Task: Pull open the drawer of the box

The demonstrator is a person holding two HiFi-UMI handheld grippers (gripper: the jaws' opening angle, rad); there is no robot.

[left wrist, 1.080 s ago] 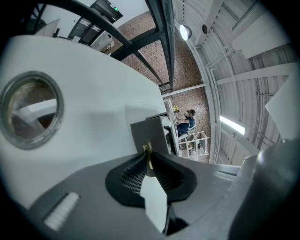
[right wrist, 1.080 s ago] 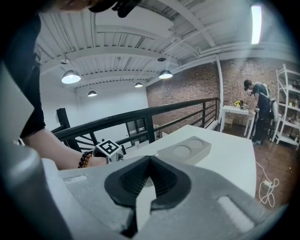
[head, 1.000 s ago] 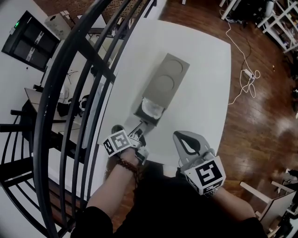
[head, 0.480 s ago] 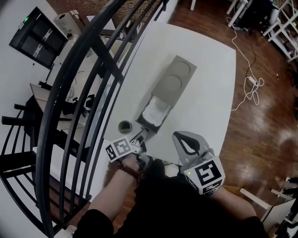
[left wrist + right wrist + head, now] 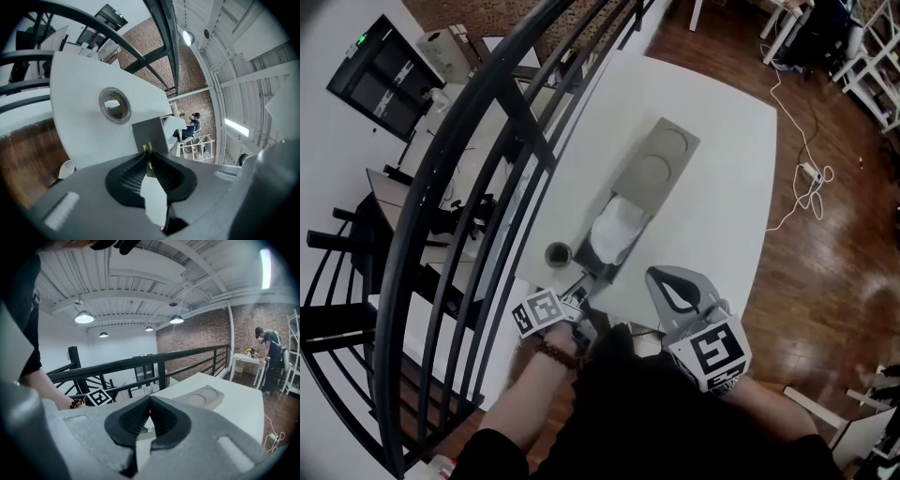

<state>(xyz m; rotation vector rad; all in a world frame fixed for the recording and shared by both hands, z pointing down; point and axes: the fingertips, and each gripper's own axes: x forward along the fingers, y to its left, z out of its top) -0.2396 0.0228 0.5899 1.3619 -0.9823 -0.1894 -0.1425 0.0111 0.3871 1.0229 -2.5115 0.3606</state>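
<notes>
A grey box (image 5: 653, 162) with two round recesses on top lies on the white table (image 5: 722, 187). Its drawer (image 5: 614, 234) stands pulled out toward me, with something white inside. My left gripper (image 5: 585, 282) is shut on the drawer's small brass handle (image 5: 148, 153), which sticks out of the grey drawer front (image 5: 149, 135). The jaws meet on the handle in the left gripper view (image 5: 148, 159). My right gripper (image 5: 662, 279) hovers at the table's front edge, right of the drawer, shut and holding nothing. The right gripper view (image 5: 150, 400) looks past the closed jaws at the box (image 5: 202, 399).
A round cable hole (image 5: 557, 254) sits in the table just left of the drawer. A black railing (image 5: 478, 178) runs along the table's left side. White cables (image 5: 802, 173) lie on the wooden floor to the right. A person stands far back at a table (image 5: 268, 357).
The drawer has slid farther out of the box toward me, drawn by my left gripper moving back to the table's front edge. The right gripper has stayed where it was.
</notes>
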